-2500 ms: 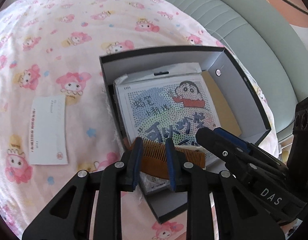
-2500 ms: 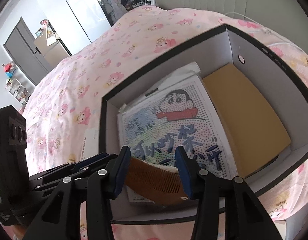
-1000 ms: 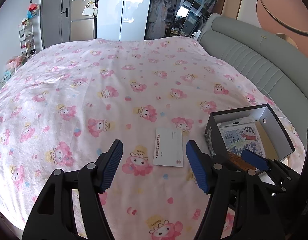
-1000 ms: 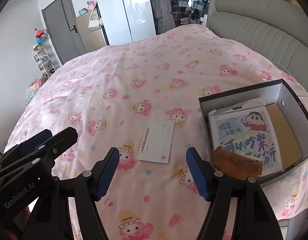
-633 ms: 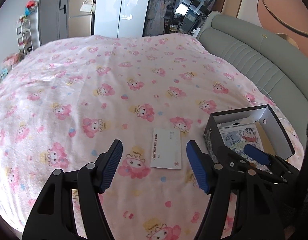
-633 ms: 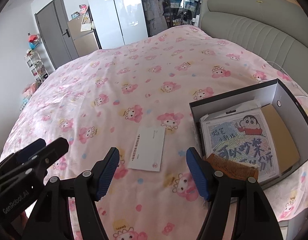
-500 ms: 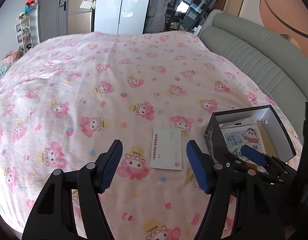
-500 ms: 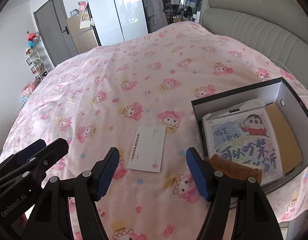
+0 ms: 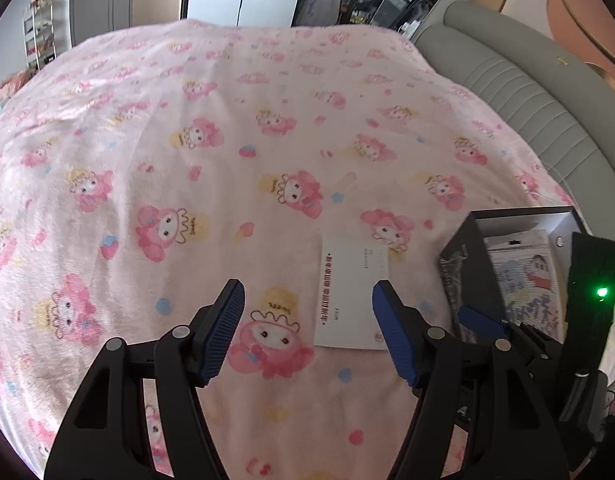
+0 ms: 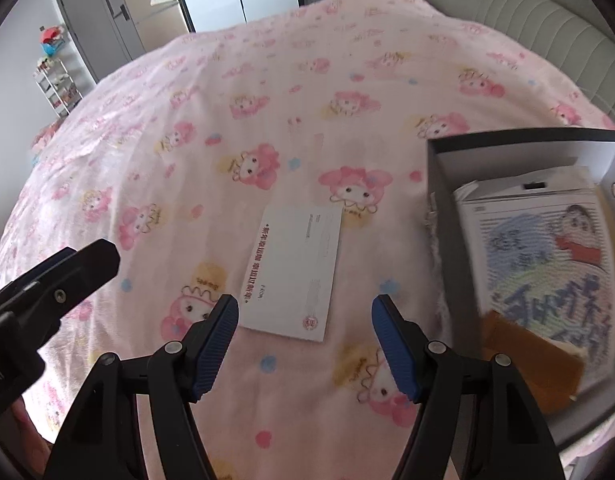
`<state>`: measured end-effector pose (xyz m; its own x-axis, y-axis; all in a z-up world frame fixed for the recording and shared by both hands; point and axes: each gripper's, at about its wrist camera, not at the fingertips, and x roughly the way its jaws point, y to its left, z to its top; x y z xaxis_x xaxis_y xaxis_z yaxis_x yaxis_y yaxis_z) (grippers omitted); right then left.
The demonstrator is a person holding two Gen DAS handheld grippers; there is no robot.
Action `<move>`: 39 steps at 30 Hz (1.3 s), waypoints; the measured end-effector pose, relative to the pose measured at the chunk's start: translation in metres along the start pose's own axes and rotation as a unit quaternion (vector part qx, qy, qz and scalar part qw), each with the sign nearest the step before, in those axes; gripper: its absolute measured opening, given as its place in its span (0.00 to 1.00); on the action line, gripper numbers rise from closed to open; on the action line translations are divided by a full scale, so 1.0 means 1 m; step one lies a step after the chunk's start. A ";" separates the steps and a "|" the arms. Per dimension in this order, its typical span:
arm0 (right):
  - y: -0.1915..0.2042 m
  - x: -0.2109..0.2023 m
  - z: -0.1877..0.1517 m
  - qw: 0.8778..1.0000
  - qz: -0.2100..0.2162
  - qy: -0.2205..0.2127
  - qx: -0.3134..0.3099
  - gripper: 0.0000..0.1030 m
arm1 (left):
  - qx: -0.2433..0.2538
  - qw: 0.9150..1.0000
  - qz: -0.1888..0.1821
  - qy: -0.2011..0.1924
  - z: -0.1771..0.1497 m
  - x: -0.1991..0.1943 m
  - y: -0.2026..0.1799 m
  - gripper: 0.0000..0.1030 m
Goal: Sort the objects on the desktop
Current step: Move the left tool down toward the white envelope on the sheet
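A white envelope [image 9: 350, 292] with red print lies flat on the pink cartoon blanket; it also shows in the right wrist view [image 10: 293, 270]. A black box [image 10: 443, 216] at the right holds a cartoon picture pack [image 10: 543, 256] and a brown wooden comb [image 10: 527, 364]; the box also shows in the left wrist view [image 9: 463, 256]. My left gripper [image 9: 307, 328] is open and empty, above the blanket just left of the envelope. My right gripper [image 10: 305, 344] is open and empty, just in front of the envelope.
The pink blanket [image 9: 187, 140] covers a round bed. A grey padded headboard [image 9: 527, 92] curves along the right. Wardrobes and a shelf rack [image 10: 55, 76] stand at the far wall. The right gripper's body [image 9: 587, 320] is beside the box.
Both grippers let go of the comb in the box, pulled back and opened wide. In the last half second both moved lower and closer to the envelope.
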<state>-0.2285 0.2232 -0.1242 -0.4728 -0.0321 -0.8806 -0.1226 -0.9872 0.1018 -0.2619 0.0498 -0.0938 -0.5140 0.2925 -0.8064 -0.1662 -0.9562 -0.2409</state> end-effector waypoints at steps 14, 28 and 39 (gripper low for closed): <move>-0.019 0.090 -0.003 0.997 -0.017 0.078 0.021 0.65 | -0.031 0.997 -0.010 0.075 -0.013 0.096 0.018 0.66; -0.021 0.085 -0.016 0.996 0.038 0.075 -0.001 0.65 | -0.077 0.987 -0.070 0.121 -0.029 0.133 0.023 0.56; 0.006 0.071 -0.032 0.990 0.106 0.085 -0.037 0.64 | -0.068 0.985 -0.081 0.134 -0.038 0.129 0.015 0.50</move>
<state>-0.2347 0.2105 -0.2008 -0.3269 -0.2590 -0.9089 0.0311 -0.9641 0.2636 -0.2985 0.0731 -0.2223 -0.2453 0.4465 -0.8605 -0.1037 -0.8946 -0.4347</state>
